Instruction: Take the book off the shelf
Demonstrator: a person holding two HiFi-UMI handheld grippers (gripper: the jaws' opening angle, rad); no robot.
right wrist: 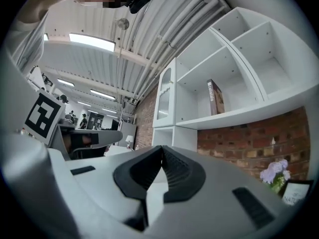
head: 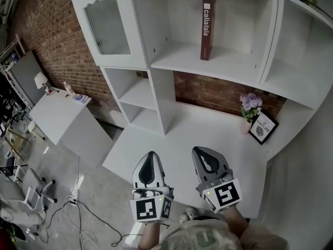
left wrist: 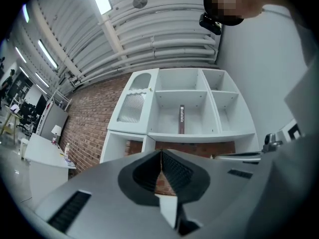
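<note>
Maroon white-lettered book [head: 208,27] is standing upright, all alone in the middle cubby of the white shelf unit [head: 177,61], while the left gripper [head: 151,155] and right gripper [head: 202,151] are hanging over the white desk [head: 187,129], jaws closed on nothing.

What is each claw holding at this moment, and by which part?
Nothing. The left claw and the right claw are both shut and empty; the book stands untouched on the shelf.

A dark red book [head: 208,27] stands upright on the white shelf [head: 174,60]; purple flowers [head: 251,103] and a framed picture [head: 263,127] occupy the white desktop [head: 192,132].
</note>
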